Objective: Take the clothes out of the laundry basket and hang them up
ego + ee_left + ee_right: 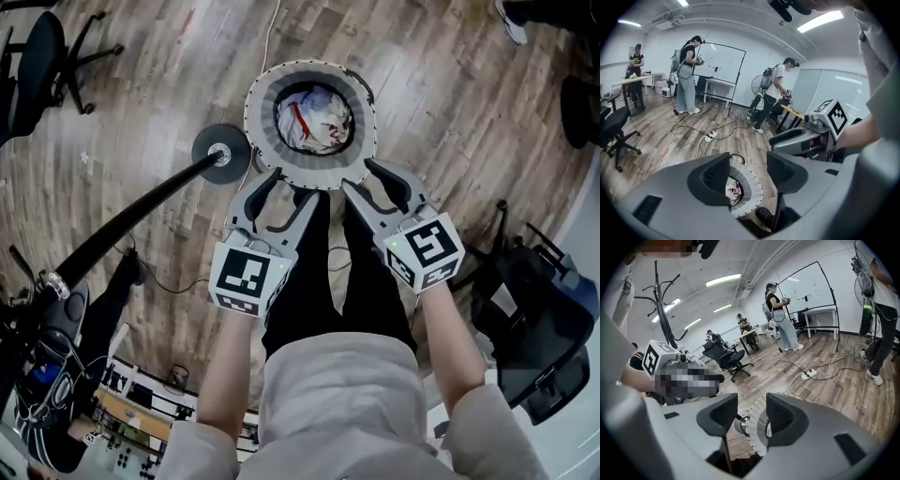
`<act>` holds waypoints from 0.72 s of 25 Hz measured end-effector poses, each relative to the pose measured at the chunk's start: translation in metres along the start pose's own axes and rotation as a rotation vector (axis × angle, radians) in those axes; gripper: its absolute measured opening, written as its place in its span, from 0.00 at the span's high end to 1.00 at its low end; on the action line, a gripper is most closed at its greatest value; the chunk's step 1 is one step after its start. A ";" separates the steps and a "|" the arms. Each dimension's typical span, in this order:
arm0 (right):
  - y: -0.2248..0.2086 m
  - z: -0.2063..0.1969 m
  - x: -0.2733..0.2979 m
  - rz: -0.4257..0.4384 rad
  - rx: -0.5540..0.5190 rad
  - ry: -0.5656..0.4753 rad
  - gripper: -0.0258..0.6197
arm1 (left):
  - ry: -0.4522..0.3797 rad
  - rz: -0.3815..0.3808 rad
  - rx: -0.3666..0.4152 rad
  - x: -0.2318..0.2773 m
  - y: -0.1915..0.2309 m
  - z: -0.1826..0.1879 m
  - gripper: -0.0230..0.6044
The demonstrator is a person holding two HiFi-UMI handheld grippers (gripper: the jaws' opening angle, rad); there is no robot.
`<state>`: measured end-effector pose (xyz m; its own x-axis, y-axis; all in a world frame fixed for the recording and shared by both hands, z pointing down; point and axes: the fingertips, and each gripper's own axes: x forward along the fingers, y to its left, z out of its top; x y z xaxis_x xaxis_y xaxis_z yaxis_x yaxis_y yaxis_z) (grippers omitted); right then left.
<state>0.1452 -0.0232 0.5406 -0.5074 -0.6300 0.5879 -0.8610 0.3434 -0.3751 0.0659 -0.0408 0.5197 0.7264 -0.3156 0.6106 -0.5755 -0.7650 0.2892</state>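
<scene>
Laundry basket [262,131] on floor [169,89]: clothes [315,116] inside. Left tongs [289,187], right tongs [360,178]: both released, empty, above basket's near rim.

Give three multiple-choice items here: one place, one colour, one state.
1. In the head view, the coat stand base lies where from the laundry basket? A) left B) right C) inside
2. The clothes in the basket are: A) black B) white with red C) green
3. The left gripper and right gripper are: A) shut on cloth B) holding hangers C) open, empty

1 A: the base sits on the floor by the rim's left. 2 B: white cloth with a red streak. 3 C: each gripper view shows nothing between the parted jaws.
</scene>
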 end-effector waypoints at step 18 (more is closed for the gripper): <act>-0.046 -0.077 0.131 -0.041 0.060 0.118 0.66 | 0.066 -0.137 -0.022 0.080 0.085 -0.090 0.58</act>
<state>0.1160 -0.0677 0.6901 -0.4755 -0.5553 0.6823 -0.8792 0.2751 -0.3889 0.0415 -0.0805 0.6595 0.7724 -0.1712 0.6116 -0.4816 -0.7857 0.3883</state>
